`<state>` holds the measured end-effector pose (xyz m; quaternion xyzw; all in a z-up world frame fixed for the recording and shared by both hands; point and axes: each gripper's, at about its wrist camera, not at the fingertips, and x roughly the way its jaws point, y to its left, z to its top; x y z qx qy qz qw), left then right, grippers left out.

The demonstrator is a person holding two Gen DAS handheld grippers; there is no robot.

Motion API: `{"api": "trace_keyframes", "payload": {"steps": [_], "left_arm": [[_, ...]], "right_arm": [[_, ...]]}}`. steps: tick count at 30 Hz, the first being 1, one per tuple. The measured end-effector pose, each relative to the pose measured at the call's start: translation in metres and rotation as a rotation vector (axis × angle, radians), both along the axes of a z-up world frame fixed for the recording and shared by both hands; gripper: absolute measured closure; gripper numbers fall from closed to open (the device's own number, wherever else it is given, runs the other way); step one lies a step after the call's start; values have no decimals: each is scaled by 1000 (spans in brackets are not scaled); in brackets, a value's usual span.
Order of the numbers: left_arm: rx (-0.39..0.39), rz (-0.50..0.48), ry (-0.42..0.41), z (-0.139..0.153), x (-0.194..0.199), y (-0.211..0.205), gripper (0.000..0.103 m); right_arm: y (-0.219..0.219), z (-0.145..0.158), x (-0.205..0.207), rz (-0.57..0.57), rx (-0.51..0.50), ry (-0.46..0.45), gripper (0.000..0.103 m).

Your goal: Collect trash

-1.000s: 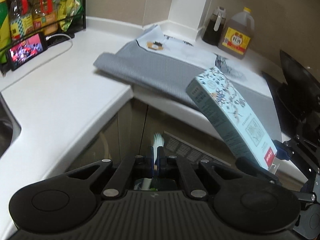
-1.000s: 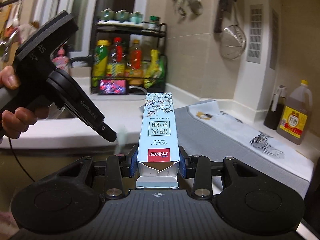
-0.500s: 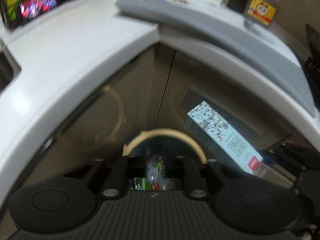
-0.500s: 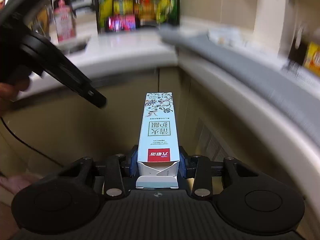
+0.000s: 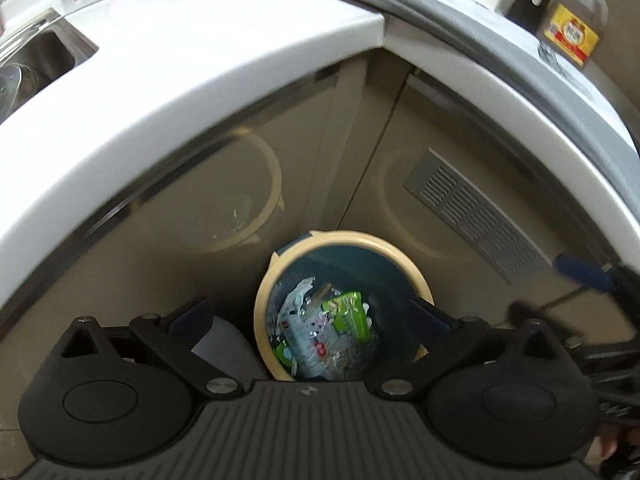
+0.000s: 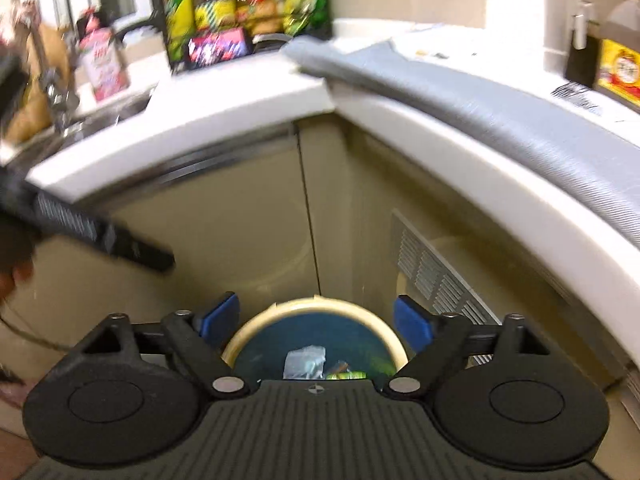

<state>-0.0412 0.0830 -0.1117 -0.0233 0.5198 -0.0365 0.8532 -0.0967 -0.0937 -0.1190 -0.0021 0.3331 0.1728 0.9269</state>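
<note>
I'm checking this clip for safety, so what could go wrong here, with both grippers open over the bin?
1. The left gripper and right gripper both hang above the bin, near each other; pulling back carelessly, they could collide.
2. The counter edge juts out above the bin; a gripper raised straight up may hit it.
3. The views are blurred by motion, so trash that missed the bin might go unnoticed.

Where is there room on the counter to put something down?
The white counter is bare between the sink and the gray mat. It gets crowded at the back by the bottle rack, and the trash bin below already holds wrappers.
</note>
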Motion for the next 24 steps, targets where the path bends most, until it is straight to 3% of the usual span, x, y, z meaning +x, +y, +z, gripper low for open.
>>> {"api": "trace_keyframes", "payload": {"steps": [3,5,8,24], "left_arm": [[33,-58,19,-6,-5,-11,0],[60,-78,35,-8,-6,-15,0],[82,-78,35,-7,-8,-14,0],[111,-109,56,-12,-18,-15,0]], "right_arm": [[6,2,-8,-17,30,31,5],[19,-3,-10,25,-27,69,3],[30,-9,-12,43,-115,99,3],[45,-17,-13,23,-169,152,2]]}}
